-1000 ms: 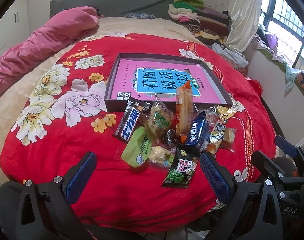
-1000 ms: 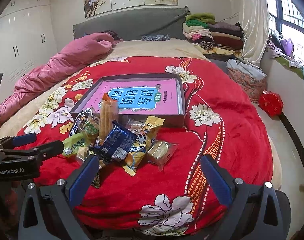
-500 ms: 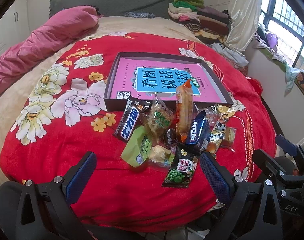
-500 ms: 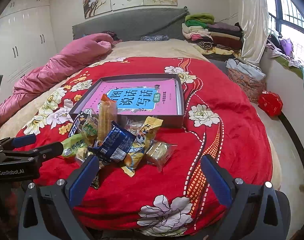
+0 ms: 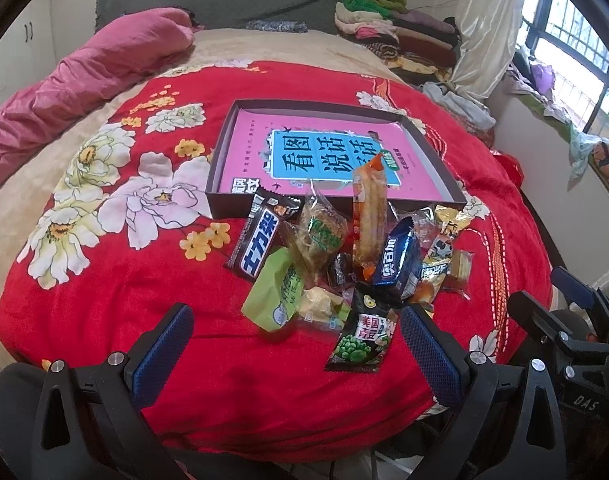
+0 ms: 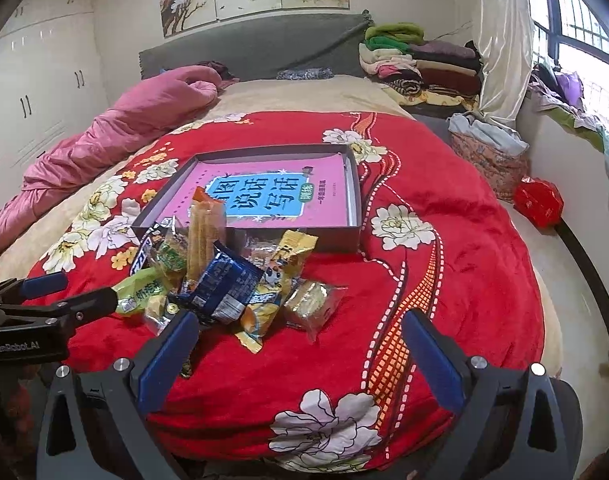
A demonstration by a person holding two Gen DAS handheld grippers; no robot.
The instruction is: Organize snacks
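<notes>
A pile of wrapped snacks point(image 5: 344, 256) lies on the red floral blanket just in front of a shallow dark box point(image 5: 224, 148) with a pink book lying in it. The pile holds a black chocolate bar point(image 5: 258, 244), a light green packet point(image 5: 274, 290), a blue packet point(image 5: 398, 260), a tall orange stick pack point(image 5: 370, 216) and a green-pea packet point(image 5: 364, 340). My left gripper point(image 5: 296, 340) is open and empty, just short of the pile. My right gripper point(image 6: 300, 348) is open and empty, near the pile point(image 6: 232, 276) and the box point(image 6: 354, 184).
The red blanket point(image 6: 444, 280) covers a bed. A pink duvet point(image 5: 84, 76) lies at the back left. Folded clothes point(image 6: 420, 64) are stacked at the headboard's right. A window and a cluttered sill point(image 6: 564, 92) are on the right. A red bag point(image 6: 538, 200) lies on the floor.
Both grippers have shifted very slightly; the snacks and box have not moved.
</notes>
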